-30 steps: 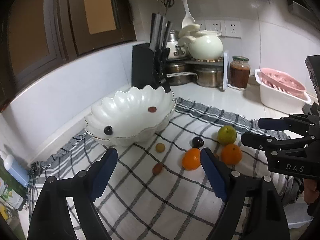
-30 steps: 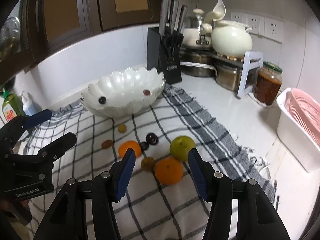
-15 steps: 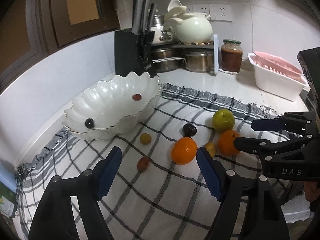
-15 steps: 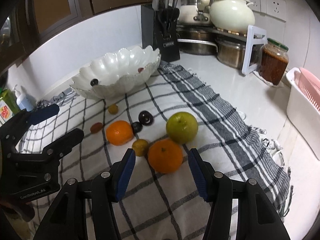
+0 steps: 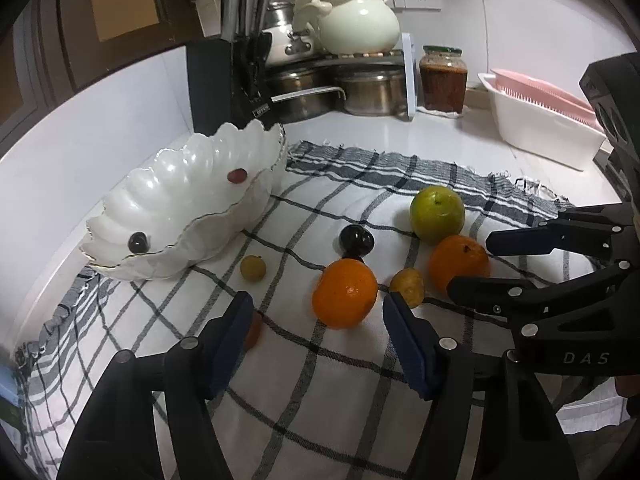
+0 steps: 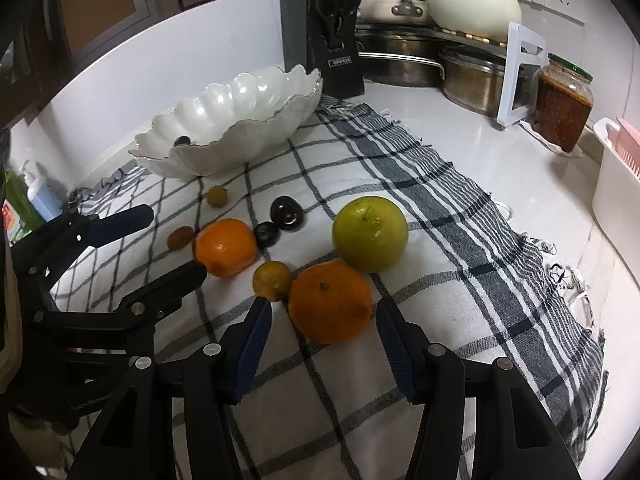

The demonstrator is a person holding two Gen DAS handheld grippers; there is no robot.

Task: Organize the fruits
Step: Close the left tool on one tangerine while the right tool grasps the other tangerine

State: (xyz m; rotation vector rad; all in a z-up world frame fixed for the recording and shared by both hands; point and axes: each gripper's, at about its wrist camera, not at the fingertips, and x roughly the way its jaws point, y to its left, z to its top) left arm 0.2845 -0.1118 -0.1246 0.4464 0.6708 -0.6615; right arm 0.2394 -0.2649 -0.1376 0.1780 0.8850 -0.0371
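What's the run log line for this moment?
left gripper: open, closing, nearing an orange | right gripper: open, at other orange | bowl: two small fruits

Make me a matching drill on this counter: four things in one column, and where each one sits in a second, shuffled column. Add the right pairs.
Things
1. green fruit
2. red grape
3. sauce jar
4. orange nearest the right gripper

Places
A. inside the white bowl
B. on bare counter by the white rack
C. on the checked cloth, just before the open jaws
D. on the cloth, just beyond that orange

Pairs: 1-D, 2-A, 3-B, 4-C
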